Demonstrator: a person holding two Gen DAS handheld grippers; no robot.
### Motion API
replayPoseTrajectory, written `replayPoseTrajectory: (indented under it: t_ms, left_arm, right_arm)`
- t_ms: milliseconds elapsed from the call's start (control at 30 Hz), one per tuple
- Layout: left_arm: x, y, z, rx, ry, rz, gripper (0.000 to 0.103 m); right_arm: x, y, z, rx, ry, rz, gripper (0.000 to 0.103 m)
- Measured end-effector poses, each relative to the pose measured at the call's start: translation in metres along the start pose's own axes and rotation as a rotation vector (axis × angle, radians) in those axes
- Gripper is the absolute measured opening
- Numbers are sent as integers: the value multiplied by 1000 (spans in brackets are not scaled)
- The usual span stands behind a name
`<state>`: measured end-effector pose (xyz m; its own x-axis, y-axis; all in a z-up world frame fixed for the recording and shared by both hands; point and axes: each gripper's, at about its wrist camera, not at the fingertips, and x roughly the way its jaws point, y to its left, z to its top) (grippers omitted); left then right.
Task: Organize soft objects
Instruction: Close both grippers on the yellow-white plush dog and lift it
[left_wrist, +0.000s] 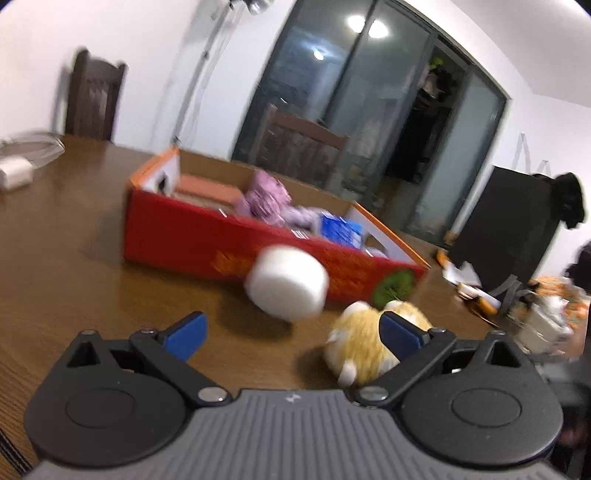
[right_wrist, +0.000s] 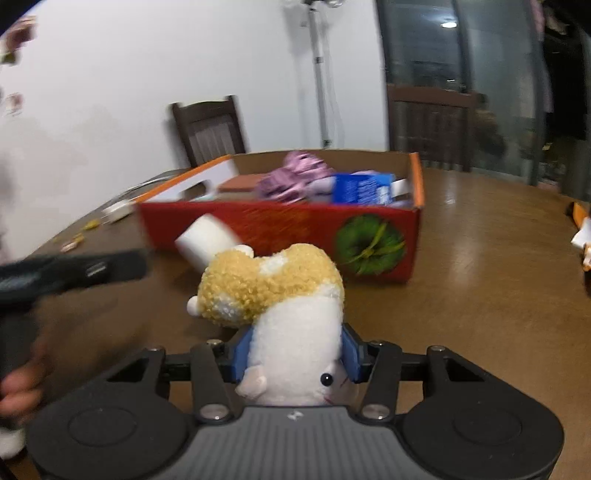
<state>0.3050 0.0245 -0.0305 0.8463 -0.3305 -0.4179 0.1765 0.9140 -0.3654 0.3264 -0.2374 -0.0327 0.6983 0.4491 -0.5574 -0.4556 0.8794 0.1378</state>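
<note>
right tool (right_wrist: 295, 356) is pinching the plush hamster (right_wrist: 275, 295) mid-body, left tool (left_wrist: 291, 332) spread wide; it looks squishy and light, so the belly's probably the spot.

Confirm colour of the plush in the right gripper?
Plush toy: tan-yellow back, white belly and face. Clearest in the right wrist view.

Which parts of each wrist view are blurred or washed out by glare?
Left wrist view: motion blur smears the red box, white roll and plush hamster; ceiling lights glare in the glass door. Right wrist view: the hamster in the right gripper is fairly sharp; the left gripper is streaked.
</note>
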Motion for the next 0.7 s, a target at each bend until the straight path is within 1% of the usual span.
replayPoseTrajectory:
  t_ms: [33,67,133,167,200,233,267,333,433,467,533,567,633,667,700]
  left_arm:
    - [0,0,-2,0,26,-27,96]
    - [0,-2,-3,6,42,-61,91]
    - [1,-5,-4,17,83,-130,74]
    - [3,-7,-5,20,115,-165,56]
    - [2,-6,-6,4,123,-196,46]
    - [-1,-5,-7,-13,132,-220,43]
    - [-4,-5,-9,-23,138,-231,43]
    - [-13,-3,-15,-40,130,-223,43]
    - [-26,5,-24,-113,120,-213,43]
    - [-32,7,-27,-140,110,-203,45]
    - [-49,14,-32,-195,79,-175,50]
    - [-53,17,-33,-207,73,-175,54]
    - [-64,19,-37,-219,69,-177,62]
    - [-68,17,-38,-215,69,-177,68]
    - [-70,14,-39,-203,73,-182,68]
  right_arm:
    - [-8,5,-9,0,0,29,48]
    - [-14,11,-16,0,3,44,49]
    - [-25,20,-25,15,4,41,49]
    - [-28,22,-27,24,9,42,49]
    - [-31,24,-28,33,13,47,49]
    - [-34,27,-30,38,11,44,49]
    - [-36,29,-31,35,13,38,49]
    - [-41,34,-34,31,19,35,49]
    - [-50,44,-41,38,26,34,48]
    - [-52,47,-42,41,29,36,48]
    - [-57,56,-47,55,33,55,48]
    - [-60,61,-51,53,30,61,49]
    - [-65,70,-57,47,12,51,51]
    - [-68,72,-60,45,10,49,53]
    - [-70,72,-62,48,7,50,55]
